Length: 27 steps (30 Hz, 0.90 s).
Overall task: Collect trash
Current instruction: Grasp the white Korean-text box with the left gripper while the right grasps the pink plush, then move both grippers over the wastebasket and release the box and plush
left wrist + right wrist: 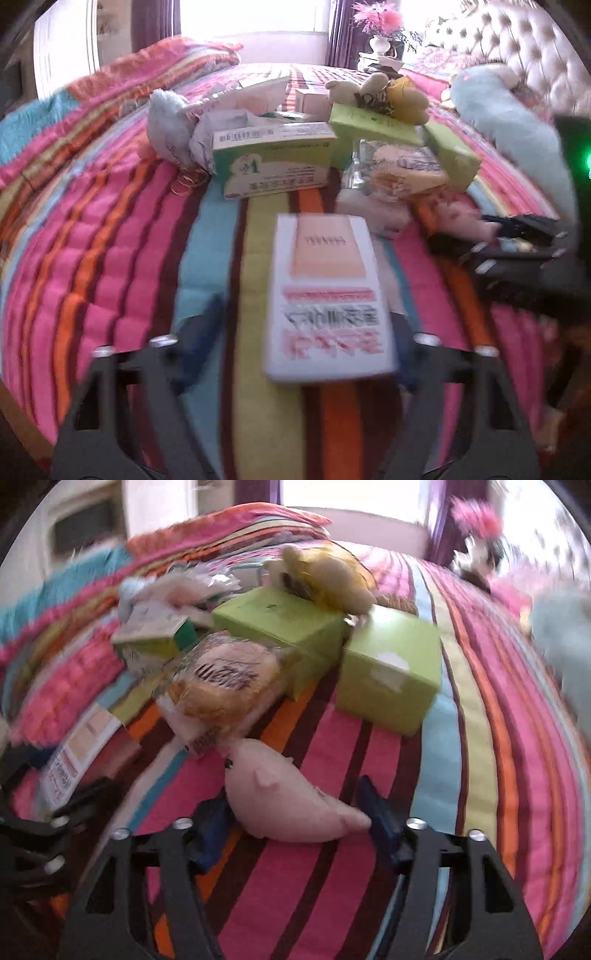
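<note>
A white carton with a peach panel and red print (pixel 327 295) lies on the striped bed between the open fingers of my left gripper (pixel 303 332); it also shows in the right wrist view (pixel 79 753). A pink plush toy (pixel 288 797) lies between the open fingers of my right gripper (pixel 295 812). Whether either gripper touches its object is unclear. Beyond lie a green-and-white carton (pixel 275 158), two lime-green boxes (pixel 288 627) (pixel 391 672), a clear bread wrapper (pixel 225 683) and crumpled paper (pixel 207 136).
The striped quilt (pixel 110 240) covers the bed. A yellow plush (pixel 332 576) rests on the green boxes, a white plush (pixel 166 122) at the left, a light-blue plush (pixel 517 125) at the right. A tufted headboard (pixel 517 44) and flower vase (pixel 380 40) stand behind.
</note>
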Available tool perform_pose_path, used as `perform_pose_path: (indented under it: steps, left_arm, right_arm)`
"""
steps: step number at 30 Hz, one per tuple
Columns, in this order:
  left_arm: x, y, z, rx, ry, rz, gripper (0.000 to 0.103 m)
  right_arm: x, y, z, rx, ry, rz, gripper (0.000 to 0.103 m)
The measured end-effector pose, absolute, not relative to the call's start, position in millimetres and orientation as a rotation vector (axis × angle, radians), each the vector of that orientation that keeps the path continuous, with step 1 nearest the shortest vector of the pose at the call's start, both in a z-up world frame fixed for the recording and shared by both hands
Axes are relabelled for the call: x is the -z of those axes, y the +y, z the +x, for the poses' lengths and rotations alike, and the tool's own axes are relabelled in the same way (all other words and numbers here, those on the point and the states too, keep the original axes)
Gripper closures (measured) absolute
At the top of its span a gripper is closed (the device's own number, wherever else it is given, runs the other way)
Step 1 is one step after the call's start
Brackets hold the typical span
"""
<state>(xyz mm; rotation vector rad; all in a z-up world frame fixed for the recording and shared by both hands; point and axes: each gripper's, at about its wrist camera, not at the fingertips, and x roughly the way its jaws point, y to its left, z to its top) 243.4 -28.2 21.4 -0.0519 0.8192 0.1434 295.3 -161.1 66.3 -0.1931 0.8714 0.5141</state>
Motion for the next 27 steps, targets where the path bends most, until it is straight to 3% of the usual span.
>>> perform_pose_path:
  steps: [2,10,19,23,27]
  left_arm:
    - [-23,-22,242,-0.133,0.809,-0.06,0.055]
    - [-46,-2,212,-0.04,0.745,-0.093,0.055]
    - [-60,13,71,0.224,0.724,-0.1,0.055]
    - [-26,14,7,0.277,0.853,-0.088,0.055]
    - [55,9,-22,0.268,1.104,-0.104,0.055]
  right_arm:
    - [-70,-167,287,-0.509,0.869,-0.16,0.058]
    - [-91,-195,246,-0.51,0.804,0.05,0.059]
    - [-109,-211,109,-0.727,0.721,0.292,0.059]
    - [-81,-199,40,-0.751,0.832,0.335,0.059]
    - [-2,-172,1,-0.698,1.096,0.338,0.059]
